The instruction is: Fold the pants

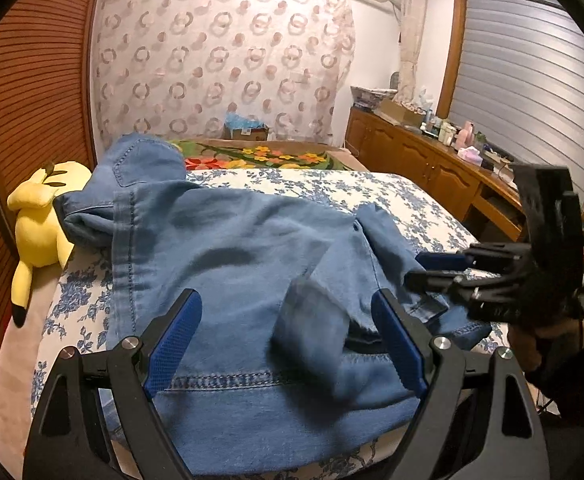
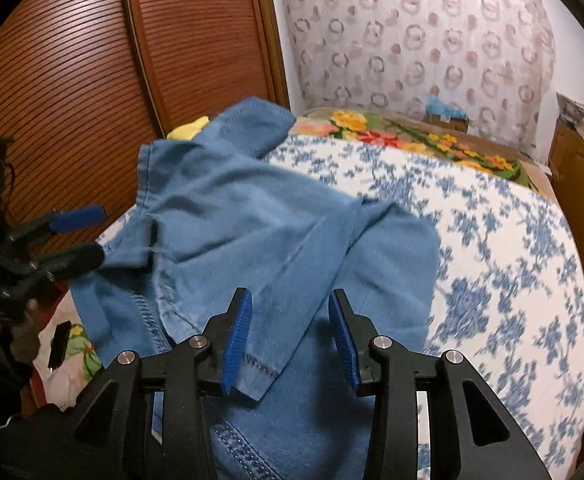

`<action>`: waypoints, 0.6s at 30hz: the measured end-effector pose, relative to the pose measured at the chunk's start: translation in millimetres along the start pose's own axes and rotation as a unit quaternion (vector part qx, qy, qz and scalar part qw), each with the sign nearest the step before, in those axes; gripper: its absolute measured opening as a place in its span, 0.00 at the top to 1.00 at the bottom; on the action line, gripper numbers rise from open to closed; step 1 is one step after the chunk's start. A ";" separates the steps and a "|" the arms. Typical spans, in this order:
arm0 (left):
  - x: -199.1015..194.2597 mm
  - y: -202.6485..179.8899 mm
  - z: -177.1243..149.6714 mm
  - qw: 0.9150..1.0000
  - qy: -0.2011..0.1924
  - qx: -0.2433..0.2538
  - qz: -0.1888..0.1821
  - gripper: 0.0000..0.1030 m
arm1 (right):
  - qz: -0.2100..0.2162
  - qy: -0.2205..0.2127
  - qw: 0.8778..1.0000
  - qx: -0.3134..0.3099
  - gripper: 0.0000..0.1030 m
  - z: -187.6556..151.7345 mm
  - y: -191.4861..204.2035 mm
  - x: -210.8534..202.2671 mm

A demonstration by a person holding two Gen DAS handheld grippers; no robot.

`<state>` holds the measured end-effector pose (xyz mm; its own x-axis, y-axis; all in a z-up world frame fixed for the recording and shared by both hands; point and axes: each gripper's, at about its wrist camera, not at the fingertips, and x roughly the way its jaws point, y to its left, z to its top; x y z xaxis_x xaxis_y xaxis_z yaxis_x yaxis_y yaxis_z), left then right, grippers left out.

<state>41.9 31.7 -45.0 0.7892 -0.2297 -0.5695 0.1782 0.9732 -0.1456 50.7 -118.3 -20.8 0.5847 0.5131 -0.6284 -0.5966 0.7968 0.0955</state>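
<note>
Blue denim pants [image 1: 232, 264] lie crumpled and partly folded on the bed, also in the right wrist view [image 2: 260, 232]. My left gripper [image 1: 288, 328] is open just above the near denim, with a blurred flap of cloth between its fingers, not clamped. In the right wrist view the left gripper [image 2: 80, 236] sits at the pants' left edge. My right gripper [image 2: 292, 332] is open over a pant leg hem, holding nothing. In the left wrist view the right gripper [image 1: 423, 270] hovers at the pants' right edge.
The bed has a blue floral sheet [image 2: 511, 248] and a flowered blanket [image 1: 260, 156] at the far end. A yellow plush toy [image 1: 40, 220] lies at the left by the wooden slatted wardrobe [image 2: 72, 80]. A wooden cabinet [image 1: 431, 160] with clutter stands on the right.
</note>
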 end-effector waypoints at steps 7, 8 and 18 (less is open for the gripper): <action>24.8 0.9 -8.6 0.999 0.033 0.002 0.005 0.15 | -0.005 0.005 1.000 0.013 0.58 -7.4 5.3 13.0; 26.7 2.3 -11.7 0.999 0.038 0.000 0.005 0.15 | -0.007 0.006 1.000 0.012 0.58 -8.5 6.7 15.1; 25.9 6.5 -26.8 0.999 0.051 0.001 0.009 0.15 | -0.002 -0.027 0.999 0.019 0.56 -29.2 7.1 13.8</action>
<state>47.8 31.8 -82.4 0.7285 -0.2130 -0.6511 0.1667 0.9770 -0.1331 38.5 -114.8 -51.4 0.6167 0.5255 -0.5861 -0.5730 0.8102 0.1236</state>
